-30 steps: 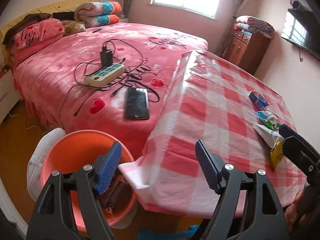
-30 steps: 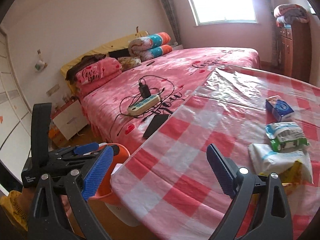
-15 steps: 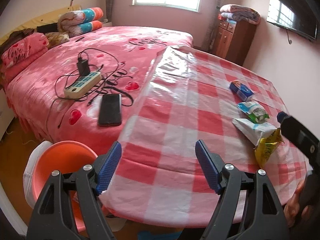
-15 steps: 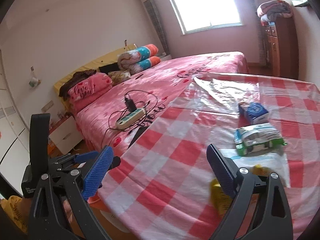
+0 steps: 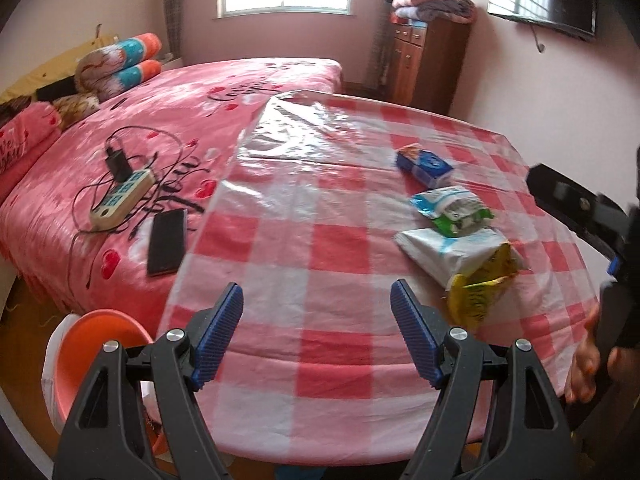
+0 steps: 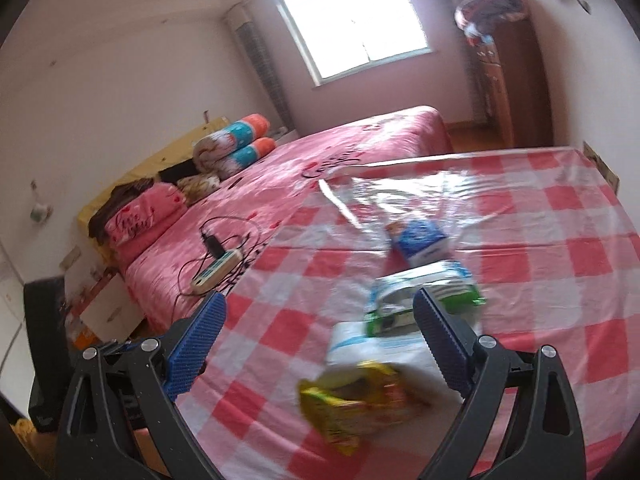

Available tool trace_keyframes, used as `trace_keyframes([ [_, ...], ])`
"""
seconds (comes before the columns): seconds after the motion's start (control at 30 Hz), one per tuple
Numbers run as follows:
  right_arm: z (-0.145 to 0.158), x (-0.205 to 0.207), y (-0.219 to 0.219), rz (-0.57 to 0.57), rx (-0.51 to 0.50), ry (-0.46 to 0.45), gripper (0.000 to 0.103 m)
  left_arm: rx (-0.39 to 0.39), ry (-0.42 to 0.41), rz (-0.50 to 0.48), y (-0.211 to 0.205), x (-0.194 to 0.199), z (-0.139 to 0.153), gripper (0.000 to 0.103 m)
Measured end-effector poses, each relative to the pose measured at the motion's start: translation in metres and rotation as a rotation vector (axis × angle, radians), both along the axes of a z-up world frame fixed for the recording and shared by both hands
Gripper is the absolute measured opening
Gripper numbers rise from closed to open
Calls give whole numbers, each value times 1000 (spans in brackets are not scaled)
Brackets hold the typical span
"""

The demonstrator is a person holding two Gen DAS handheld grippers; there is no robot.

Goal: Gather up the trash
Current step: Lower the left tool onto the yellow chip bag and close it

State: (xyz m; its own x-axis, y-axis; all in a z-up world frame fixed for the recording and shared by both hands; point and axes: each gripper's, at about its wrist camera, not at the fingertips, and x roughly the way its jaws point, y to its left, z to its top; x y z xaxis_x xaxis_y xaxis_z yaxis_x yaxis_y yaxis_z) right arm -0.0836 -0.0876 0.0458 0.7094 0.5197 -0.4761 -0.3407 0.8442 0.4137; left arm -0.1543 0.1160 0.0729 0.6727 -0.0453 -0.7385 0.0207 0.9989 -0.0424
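Observation:
Several pieces of trash lie on the red-and-white checked table [image 5: 320, 248]: a yellow snack bag [image 5: 482, 286] [image 6: 352, 404], a white wrapper [image 5: 444, 248] [image 6: 372, 350], a green-and-white packet [image 5: 452, 210] [image 6: 424, 294] and a blue box [image 5: 424, 164] [image 6: 418, 238]. My left gripper [image 5: 316, 330] is open and empty over the table's near edge, left of the trash. My right gripper [image 6: 320, 342] is open, with the yellow bag and white wrapper lying just ahead between its fingers, untouched. An orange bin [image 5: 104, 344] stands on the floor at the lower left.
A pink bed [image 5: 180, 120] abuts the table's left side, carrying a power strip with cables [image 5: 120, 196] and a black phone [image 5: 168, 242]. A wooden cabinet [image 5: 428, 60] stands at the far wall. The right gripper's body [image 5: 580, 208] and a hand [image 5: 584, 360] appear at the right.
Both grippers swung right along the table. The orange bin slid to the lower left of the left view. The trash now sits straight ahead of the right gripper. Both stayed open.

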Motion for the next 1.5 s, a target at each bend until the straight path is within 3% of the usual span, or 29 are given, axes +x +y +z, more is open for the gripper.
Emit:
trace_keyframes([
  [0.37,-23,34,-59,-92,23,106,93,-11,31,-115,-52,9,1,77],
  [0.57,-35,47,-80,-116,61,158,93,-7,47,-262,-89,6,-3,77],
  [0.73,-40,51,-91,-141,71,178,93,-23,68,-323,-111,9,-12,77],
  [0.93,-42,52,-101,-165,78,179,93,-56,110,-339,-127,17,-27,77],
  [1.03,-45,54,-104,-173,81,188,93,-158,156,-391,-135,17,-28,76],
  [1.13,-45,54,-108,-181,86,186,93,-102,158,-429,-149,15,-31,76],
  [1.33,-45,55,-125,-205,116,183,93,-89,186,-438,-152,18,-26,76],
  [1.5,-45,55,-133,-206,137,185,93,76,136,-464,-160,20,-13,76],
])
